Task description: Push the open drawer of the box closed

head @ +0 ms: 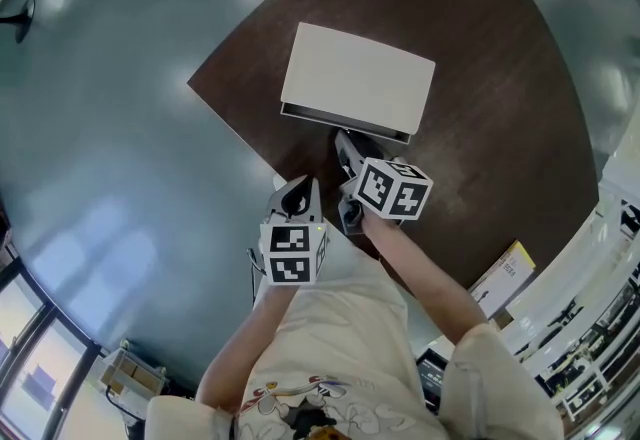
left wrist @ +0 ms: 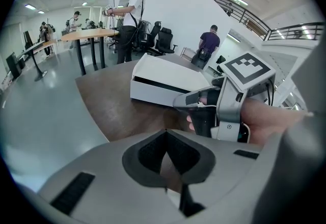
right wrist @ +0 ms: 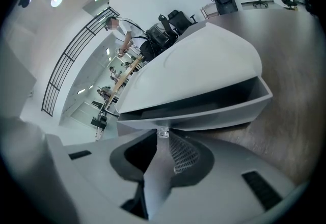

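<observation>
A white box (head: 358,78) sits on the dark brown table (head: 490,78), and its drawer (head: 345,116) sticks out a little on the side facing me. In the right gripper view the drawer (right wrist: 204,111) gapes under the lid, with a small clear knob (right wrist: 162,133) on its front. My right gripper (right wrist: 163,136) is shut with its tips pinched on that knob; the head view shows this gripper (head: 345,141) against the drawer front. My left gripper (head: 300,190) hangs shut and empty beyond the table edge. The left gripper view shows the box (left wrist: 163,83) ahead of it.
The table's corner edge (head: 235,123) runs just left of the box, with grey floor beyond. A yellow-edged carton (head: 505,276) stands by the table at lower right. Several people and desks (left wrist: 91,34) are far behind.
</observation>
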{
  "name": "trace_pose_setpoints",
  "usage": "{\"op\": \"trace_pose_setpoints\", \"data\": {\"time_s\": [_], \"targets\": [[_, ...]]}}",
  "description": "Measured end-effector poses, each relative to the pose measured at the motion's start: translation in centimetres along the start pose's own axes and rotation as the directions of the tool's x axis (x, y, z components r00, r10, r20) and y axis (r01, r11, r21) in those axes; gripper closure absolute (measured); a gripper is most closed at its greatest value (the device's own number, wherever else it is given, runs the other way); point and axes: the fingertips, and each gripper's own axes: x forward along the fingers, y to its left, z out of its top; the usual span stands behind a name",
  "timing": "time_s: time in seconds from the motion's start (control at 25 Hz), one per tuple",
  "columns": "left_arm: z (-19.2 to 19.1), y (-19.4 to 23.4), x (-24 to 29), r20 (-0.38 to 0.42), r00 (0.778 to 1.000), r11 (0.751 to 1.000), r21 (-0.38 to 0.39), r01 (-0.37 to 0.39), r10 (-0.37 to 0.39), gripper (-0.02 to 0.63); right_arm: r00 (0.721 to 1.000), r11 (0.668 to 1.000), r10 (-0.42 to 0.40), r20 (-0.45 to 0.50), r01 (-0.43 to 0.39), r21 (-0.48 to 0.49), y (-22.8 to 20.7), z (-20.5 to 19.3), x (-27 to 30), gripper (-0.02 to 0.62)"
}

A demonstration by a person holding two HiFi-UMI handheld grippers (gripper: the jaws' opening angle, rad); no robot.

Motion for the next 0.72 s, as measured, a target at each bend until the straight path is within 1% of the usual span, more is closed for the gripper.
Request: {"op": "trace_pose_setpoints", "data": {"time_s": [0.36, 0.72], "targets": [[0.0, -0.1, 0.1, 0.003, 1.000, 1.000, -0.012, -0.010, 0.010, 0.600, 1.000, 1.000, 0.003, -0.001, -0.003, -0.009, -0.3, 1.4, 0.6, 0.518], [-0.1, 0.1, -0.2, 0.014, 1.000, 0.999, -0.027, -0.027, 0.028, 0.600, 1.000, 1.000, 0.000, 0.001, 0.000, 0.001, -0.3, 1.9, 1.0, 0.518]]}}
